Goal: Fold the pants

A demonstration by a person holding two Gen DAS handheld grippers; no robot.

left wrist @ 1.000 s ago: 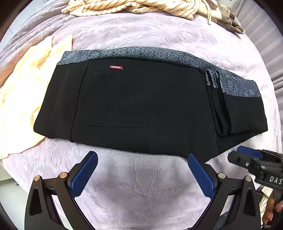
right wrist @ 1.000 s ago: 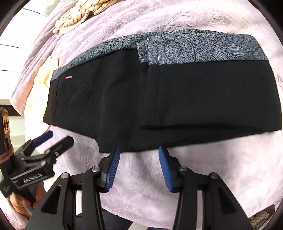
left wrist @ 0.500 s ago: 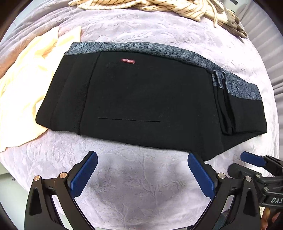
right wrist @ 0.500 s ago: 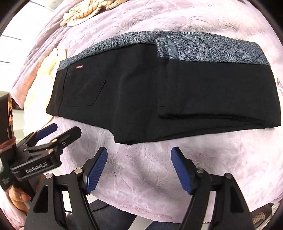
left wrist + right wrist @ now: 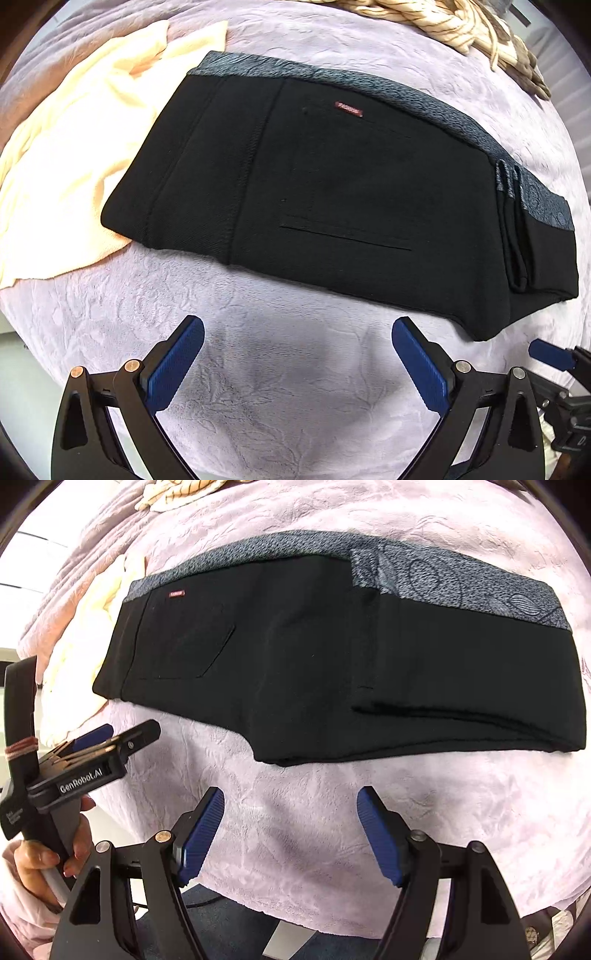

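The black pants (image 5: 332, 199) with a grey patterned waistband lie folded flat on the lilac blanket (image 5: 277, 387). The leg part is folded over onto the right end (image 5: 469, 668). A small red label (image 5: 348, 109) sits below the waistband. My left gripper (image 5: 297, 369) is open and empty, held above the blanket just short of the pants' near edge. My right gripper (image 5: 291, 834) is open and empty, also above the blanket near the pants' near edge. The left gripper also shows in the right wrist view (image 5: 110, 734), off the pants' left end.
A pale yellow garment (image 5: 74, 158) lies left of the pants, partly under them. A striped cream garment (image 5: 461, 22) is bunched at the far edge. The blanket's near edge (image 5: 295, 915) drops off just behind the grippers.
The right gripper opened from a narrow gap and pulled back from the pants' near edge. The left gripper swung left and back a little. The pants have not moved.
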